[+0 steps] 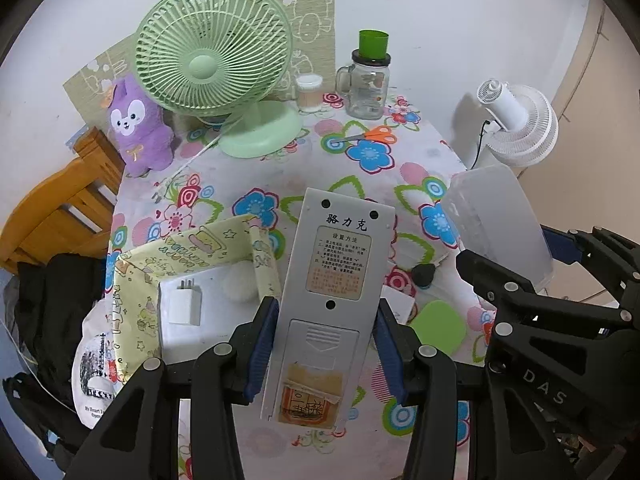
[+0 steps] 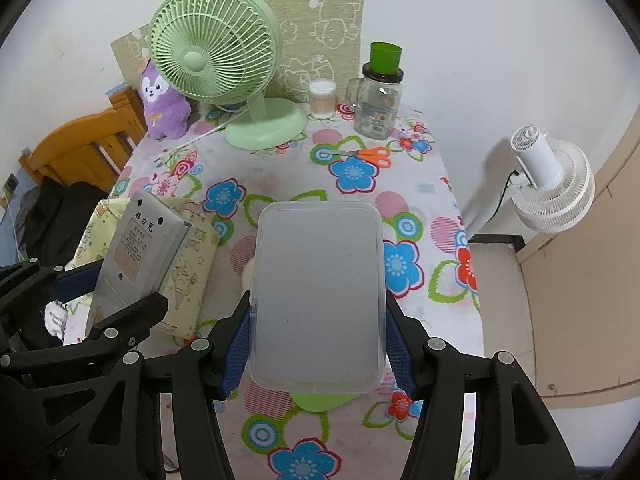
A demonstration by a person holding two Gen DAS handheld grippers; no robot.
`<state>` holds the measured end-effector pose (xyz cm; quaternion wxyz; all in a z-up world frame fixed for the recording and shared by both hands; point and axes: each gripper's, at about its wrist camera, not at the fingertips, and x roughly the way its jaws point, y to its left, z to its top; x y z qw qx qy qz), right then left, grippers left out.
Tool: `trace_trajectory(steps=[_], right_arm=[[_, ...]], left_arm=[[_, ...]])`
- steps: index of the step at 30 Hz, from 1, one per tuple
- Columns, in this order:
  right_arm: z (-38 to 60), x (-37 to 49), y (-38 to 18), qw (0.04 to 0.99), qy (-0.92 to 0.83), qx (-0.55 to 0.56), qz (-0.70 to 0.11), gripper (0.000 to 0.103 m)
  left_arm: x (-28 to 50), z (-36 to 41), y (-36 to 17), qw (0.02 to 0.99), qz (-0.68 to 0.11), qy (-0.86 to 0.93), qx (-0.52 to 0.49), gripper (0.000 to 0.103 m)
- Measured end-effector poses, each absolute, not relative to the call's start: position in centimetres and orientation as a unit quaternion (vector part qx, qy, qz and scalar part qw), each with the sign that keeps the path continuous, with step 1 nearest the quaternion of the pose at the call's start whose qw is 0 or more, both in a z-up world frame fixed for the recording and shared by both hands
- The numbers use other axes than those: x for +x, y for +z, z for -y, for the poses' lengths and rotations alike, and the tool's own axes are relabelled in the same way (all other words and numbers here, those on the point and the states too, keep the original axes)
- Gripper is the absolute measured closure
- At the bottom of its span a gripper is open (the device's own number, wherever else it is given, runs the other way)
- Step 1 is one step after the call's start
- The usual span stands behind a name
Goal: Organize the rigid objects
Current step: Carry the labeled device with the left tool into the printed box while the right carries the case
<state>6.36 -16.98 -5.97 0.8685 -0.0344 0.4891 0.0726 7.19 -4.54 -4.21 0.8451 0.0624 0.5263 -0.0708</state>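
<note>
There are two fans: one green fan [image 1: 212, 68] and one white fan [image 1: 520, 124]. There is one purple plush toy [image 1: 138, 128], one pair of orange scissors [image 1: 370, 136], one glass jar [image 1: 366, 88] with one green cup [image 1: 374, 43] on top, one small tub [image 1: 309, 93], one grey remote [image 1: 328, 300], one clear plastic lid [image 2: 318, 296], one white plug [image 1: 185, 305] and two tongs: left tongs [image 1: 326, 352], right tongs [image 2: 318, 352]

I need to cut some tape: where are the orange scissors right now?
The orange scissors lie flat on the flowered tablecloth toward the table's far right, just in front of the glass jar and right of the green fan.
</note>
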Motion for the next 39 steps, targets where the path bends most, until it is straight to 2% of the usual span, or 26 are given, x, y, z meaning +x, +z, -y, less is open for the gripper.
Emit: trace_trajectory(steps=[24, 39], right_arm=[[9.0, 8.4, -7.2, 0.858, 0.095, -0.043, -0.503, 0.042], [3.5, 10.3, -9.3, 0.840, 0.118, -0.059, -0.526, 0.042]], left_arm=[[9.1, -3.4, -5.9, 0.838, -0.542, -0.049, 0.047, 0.054], [11.1, -8.6, -9.5, 0.822, -0.569, -0.027, 0.013, 0.054]])
